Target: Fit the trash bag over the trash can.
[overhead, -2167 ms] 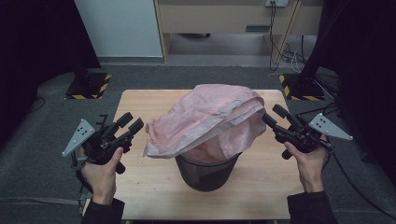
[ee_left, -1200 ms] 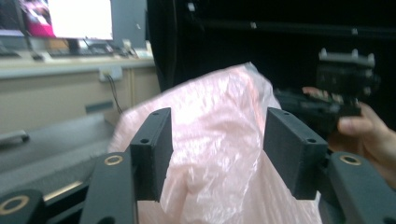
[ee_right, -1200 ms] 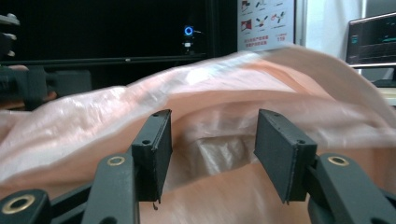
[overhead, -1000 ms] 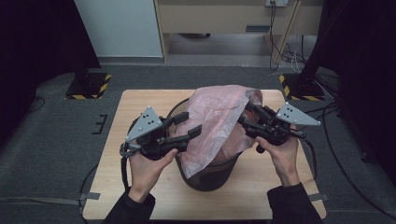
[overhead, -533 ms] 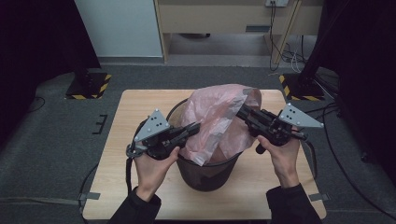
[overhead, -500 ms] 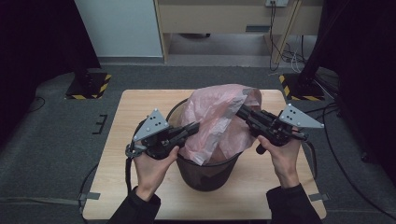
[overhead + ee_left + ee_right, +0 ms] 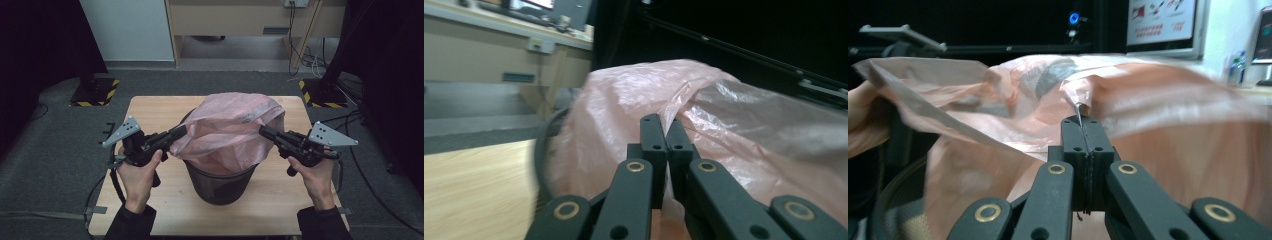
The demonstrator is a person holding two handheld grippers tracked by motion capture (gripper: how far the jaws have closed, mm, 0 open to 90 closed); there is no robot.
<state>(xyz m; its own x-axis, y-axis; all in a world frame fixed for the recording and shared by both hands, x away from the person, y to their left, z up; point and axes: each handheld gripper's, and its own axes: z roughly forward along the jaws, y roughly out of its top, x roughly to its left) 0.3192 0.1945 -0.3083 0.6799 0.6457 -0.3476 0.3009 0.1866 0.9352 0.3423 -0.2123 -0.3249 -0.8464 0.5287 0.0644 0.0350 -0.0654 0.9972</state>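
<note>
Pink plastic bag (image 7: 232, 131) draped over black mesh bin (image 7: 220, 181) mid wooden table (image 7: 150, 107), left gripper (image 7: 176, 135) jaws clamped on bag's left edge, right gripper (image 7: 264, 132) jaws pinched on bag's right edge, bag stretched between them above the bin rim, hands apart at either side

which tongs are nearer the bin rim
Left. The left tongs grip the bag right at the bin rim; the right tongs grip it slightly above and outside.
</note>
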